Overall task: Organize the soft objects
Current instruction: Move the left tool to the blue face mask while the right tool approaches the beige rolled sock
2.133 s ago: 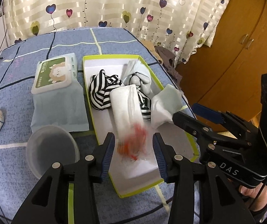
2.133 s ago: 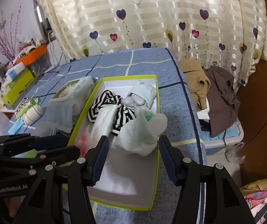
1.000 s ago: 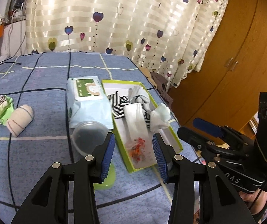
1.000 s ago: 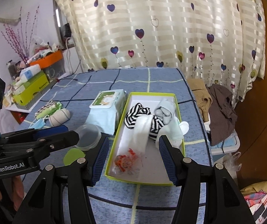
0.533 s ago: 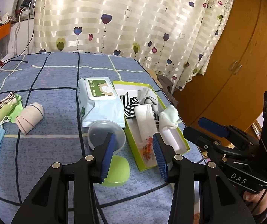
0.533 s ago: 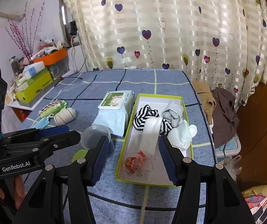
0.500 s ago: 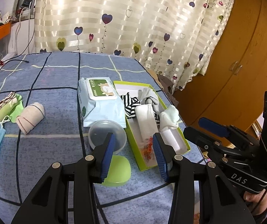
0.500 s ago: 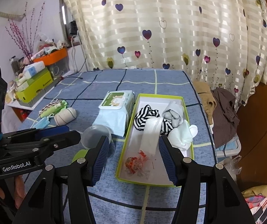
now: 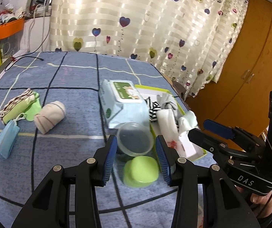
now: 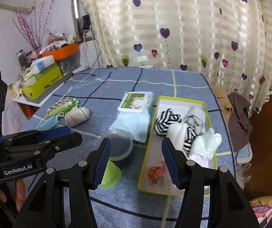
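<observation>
left gripper, marked "genrobot.ai", jaws spread and empty, a mask and sock roll to their left. right gripper, marked "das", jaws spread and empty; beyond them a wipes pack, right of it a green box of socks.

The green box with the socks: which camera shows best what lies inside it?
The right wrist view. There the green box is seen from above and its whole floor shows: striped sock, white socks, red wrapper. In the left wrist view the box is partly hidden behind the wipes pack and the right gripper.
</observation>
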The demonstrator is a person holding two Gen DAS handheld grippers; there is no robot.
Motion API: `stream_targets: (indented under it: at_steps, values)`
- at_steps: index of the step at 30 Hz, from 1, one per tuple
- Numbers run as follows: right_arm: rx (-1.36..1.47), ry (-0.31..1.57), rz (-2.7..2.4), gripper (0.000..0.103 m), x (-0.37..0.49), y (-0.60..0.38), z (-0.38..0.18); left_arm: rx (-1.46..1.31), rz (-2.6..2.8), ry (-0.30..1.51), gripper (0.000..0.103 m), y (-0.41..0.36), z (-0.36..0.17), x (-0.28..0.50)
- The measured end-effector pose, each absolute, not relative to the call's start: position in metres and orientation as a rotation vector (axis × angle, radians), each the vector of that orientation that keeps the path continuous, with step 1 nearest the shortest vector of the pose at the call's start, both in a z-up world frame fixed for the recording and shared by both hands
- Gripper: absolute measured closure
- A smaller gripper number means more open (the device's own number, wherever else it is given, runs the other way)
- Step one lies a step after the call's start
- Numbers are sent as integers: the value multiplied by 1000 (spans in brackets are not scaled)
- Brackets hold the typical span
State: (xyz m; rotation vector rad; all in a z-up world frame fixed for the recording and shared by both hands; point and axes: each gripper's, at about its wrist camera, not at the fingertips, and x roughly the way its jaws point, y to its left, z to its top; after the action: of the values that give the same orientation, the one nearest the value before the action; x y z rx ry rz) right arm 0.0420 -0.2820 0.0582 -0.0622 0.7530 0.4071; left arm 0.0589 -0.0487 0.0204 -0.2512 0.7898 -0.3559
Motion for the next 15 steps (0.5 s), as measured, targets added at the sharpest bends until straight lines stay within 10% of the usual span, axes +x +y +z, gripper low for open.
stream_targets:
  at_steps: [15]
  values:
    - [-109, 771, 507, 47, 56, -225, 52, -311, -233, 806, 60, 18, 0, 61]
